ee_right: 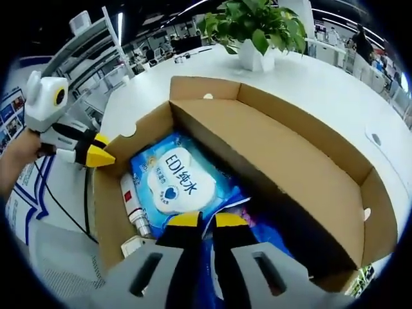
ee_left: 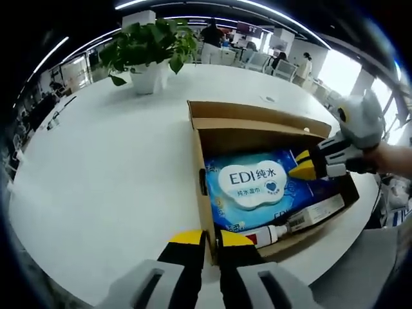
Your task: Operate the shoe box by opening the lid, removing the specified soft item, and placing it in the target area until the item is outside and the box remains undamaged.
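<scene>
Cardboard shoe box lies open near the table edge while your left gripper pinches its near wall with jaws nearly shut and your right gripper, jaws closed, hovers just above the blue "EDI" wipes pack inside.
</scene>
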Demonstrator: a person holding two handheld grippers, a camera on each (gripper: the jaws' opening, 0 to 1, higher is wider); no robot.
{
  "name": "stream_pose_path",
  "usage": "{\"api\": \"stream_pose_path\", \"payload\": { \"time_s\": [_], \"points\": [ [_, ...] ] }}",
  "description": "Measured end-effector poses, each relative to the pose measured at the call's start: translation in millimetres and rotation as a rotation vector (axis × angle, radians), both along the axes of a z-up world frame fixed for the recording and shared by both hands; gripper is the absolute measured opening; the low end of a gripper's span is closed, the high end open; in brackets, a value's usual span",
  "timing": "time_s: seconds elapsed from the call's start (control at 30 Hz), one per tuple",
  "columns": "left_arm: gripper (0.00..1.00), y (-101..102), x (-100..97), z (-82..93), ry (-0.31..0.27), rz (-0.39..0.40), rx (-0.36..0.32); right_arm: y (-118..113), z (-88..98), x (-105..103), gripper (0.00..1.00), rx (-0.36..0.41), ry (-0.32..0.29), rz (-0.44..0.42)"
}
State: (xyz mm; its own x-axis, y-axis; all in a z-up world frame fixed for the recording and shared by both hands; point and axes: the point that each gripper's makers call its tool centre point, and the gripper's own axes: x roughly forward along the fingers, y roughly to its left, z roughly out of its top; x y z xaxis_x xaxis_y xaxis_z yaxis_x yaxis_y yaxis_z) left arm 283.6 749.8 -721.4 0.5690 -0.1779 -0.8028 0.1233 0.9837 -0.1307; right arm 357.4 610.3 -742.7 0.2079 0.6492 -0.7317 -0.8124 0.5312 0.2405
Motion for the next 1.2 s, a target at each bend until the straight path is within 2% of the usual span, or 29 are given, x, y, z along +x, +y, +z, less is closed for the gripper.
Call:
{"api": "stream_pose_path", "payload": {
  "time_s": [0.4,0.63,0.77,0.9,1.2],
  "points": [
    [0.07,-1.0,-0.5,0.5,0.004,-0.008,0.014,-5.8,21.6,-1.1,0.0,0.029,-0.037,-0.03],
    [0.07,0.3,0.4,0.1,0.01,-0.017,0.032,-20.7,29.3,3.4,0.0,0.022,-0.054,-0.072],
    [0.07,0.8,0.3,0.1,0.007,-0.012,0.034,-30.7,32.0,3.2,0.0,0.025,-0.037,-0.115],
    [0.07,1.3,0.8,0.5,0.005,-0.022,0.051,-36.0,34.9,2.1,0.0,0.026,-0.045,-0.13],
    [0.12,-3.4,-1.5,9.7,-0.001,-0.039,0.077,-52.2,40.9,1.6,0.0,0.028,-0.058,-0.176]
  ]
}}
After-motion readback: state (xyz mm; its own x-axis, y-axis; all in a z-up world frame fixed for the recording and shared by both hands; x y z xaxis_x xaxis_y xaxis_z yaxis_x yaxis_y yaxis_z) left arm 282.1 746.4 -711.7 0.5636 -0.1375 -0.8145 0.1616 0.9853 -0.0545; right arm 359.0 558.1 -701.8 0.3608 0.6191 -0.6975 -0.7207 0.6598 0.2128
